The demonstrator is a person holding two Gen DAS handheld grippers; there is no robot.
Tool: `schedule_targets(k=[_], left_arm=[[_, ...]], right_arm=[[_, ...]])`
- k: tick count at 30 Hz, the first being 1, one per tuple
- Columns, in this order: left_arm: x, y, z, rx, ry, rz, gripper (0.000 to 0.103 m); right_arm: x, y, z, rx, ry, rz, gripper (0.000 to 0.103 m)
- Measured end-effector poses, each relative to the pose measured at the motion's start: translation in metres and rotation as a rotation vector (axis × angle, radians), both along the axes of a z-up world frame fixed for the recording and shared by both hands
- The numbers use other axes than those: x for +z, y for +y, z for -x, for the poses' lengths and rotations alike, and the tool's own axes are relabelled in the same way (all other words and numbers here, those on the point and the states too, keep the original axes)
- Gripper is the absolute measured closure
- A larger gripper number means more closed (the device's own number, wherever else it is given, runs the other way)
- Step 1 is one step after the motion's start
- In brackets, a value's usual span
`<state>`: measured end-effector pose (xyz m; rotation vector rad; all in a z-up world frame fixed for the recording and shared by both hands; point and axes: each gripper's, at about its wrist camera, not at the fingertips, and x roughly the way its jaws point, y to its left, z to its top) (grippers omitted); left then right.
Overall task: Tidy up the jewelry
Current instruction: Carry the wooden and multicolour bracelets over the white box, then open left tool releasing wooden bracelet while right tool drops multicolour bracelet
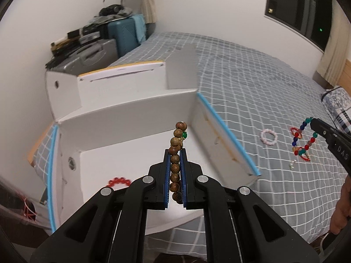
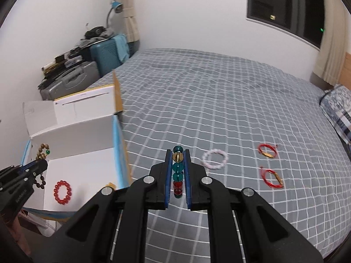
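My left gripper (image 1: 175, 153) is shut on a brown wooden bead bracelet (image 1: 176, 144) and holds it above the open white box (image 1: 136, 114). It also shows in the right wrist view (image 2: 41, 163) with the bracelet (image 2: 42, 150) hanging. My right gripper (image 2: 178, 153) is shut on a multicoloured bead bracelet (image 2: 177, 171) above the bed; in the left wrist view the gripper (image 1: 316, 123) shows the bracelet (image 1: 303, 140) dangling. A red bead bracelet (image 2: 63, 191) lies in the box. A pink bracelet (image 2: 215, 159) and two red string bracelets (image 2: 267, 150) (image 2: 272, 178) lie on the bed.
The grey checked bedspread (image 2: 219, 100) covers the bed. The box flaps (image 1: 182, 65) stand up at the back. Suitcases and clutter (image 2: 72, 72) are stacked by the wall at far left. A pillow (image 2: 337, 107) lies at far right.
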<state>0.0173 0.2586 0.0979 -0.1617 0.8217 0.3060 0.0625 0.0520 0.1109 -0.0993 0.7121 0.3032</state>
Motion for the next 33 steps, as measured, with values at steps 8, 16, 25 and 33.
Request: schedule_targets(k=[8, 16, 25, 33], left_arm=[[-0.01, 0.041, 0.011, 0.062, 0.019, 0.015, 0.096], [-0.021, 0.066, 0.019, 0.098, 0.041, 0.032, 0.096], [-0.052, 0.095, 0.017, 0.138, 0.104, 0.068, 0.096], [-0.073, 0.109, 0.015, 0.164, 0.156, 0.075, 0.096]], right_arm=[[0.011, 0.051, 0.006, 0.058, -0.016, 0.015, 0.094], [0.009, 0.096, 0.016, 0.126, -0.02, 0.035, 0.094], [-0.027, 0.146, 0.021, 0.206, 0.037, 0.058, 0.094], [-0.062, 0.174, 0.017, 0.235, 0.106, 0.089, 0.094]])
